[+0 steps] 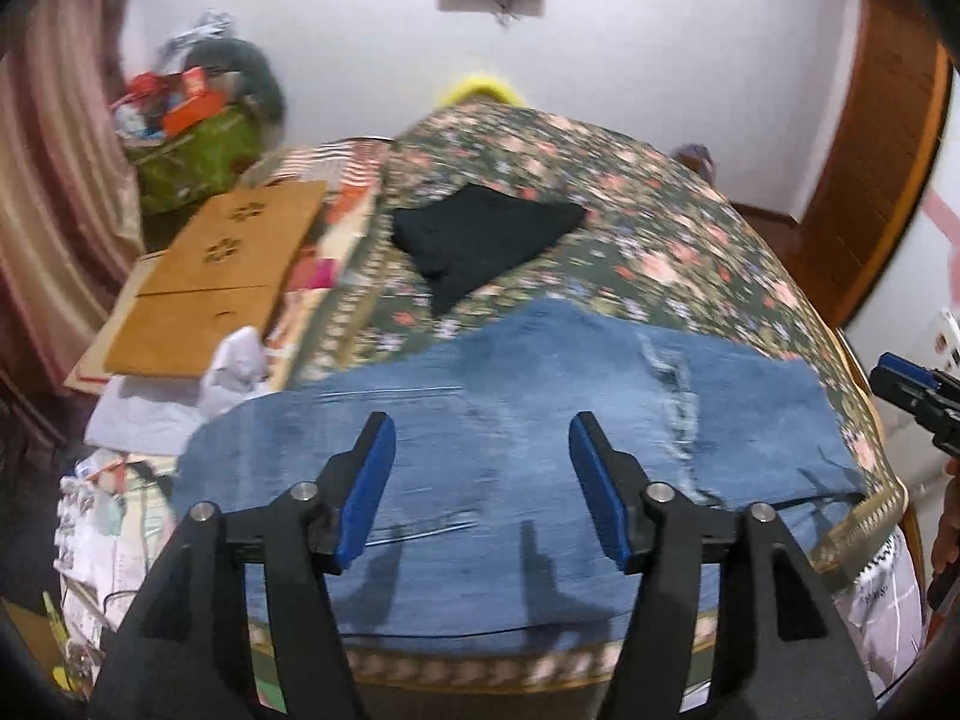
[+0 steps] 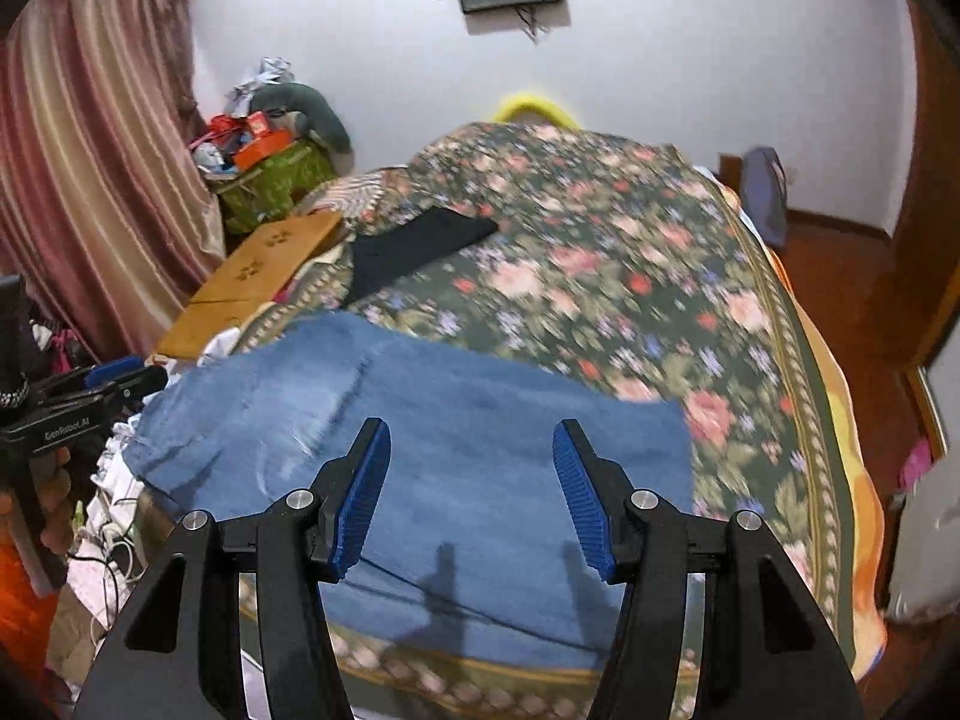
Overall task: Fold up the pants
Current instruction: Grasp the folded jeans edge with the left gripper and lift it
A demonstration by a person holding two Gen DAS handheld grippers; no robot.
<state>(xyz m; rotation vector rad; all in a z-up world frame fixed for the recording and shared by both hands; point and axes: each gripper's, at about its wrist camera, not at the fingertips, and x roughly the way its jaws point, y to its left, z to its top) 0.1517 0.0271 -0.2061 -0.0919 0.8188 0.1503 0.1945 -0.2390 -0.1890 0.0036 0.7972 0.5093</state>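
Blue jeans lay flat on flowery bed, near edge. Left claw and right claw both spread wide, holding nothing. Jeans looked thick, floppy, bit heavy. Best grab: edge or corner.

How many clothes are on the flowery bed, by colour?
Blue denim pants, lying flat near the bed's front edge: 1
Black folded cloth garment, farther back on the floral bedspread: 1
Total: 2
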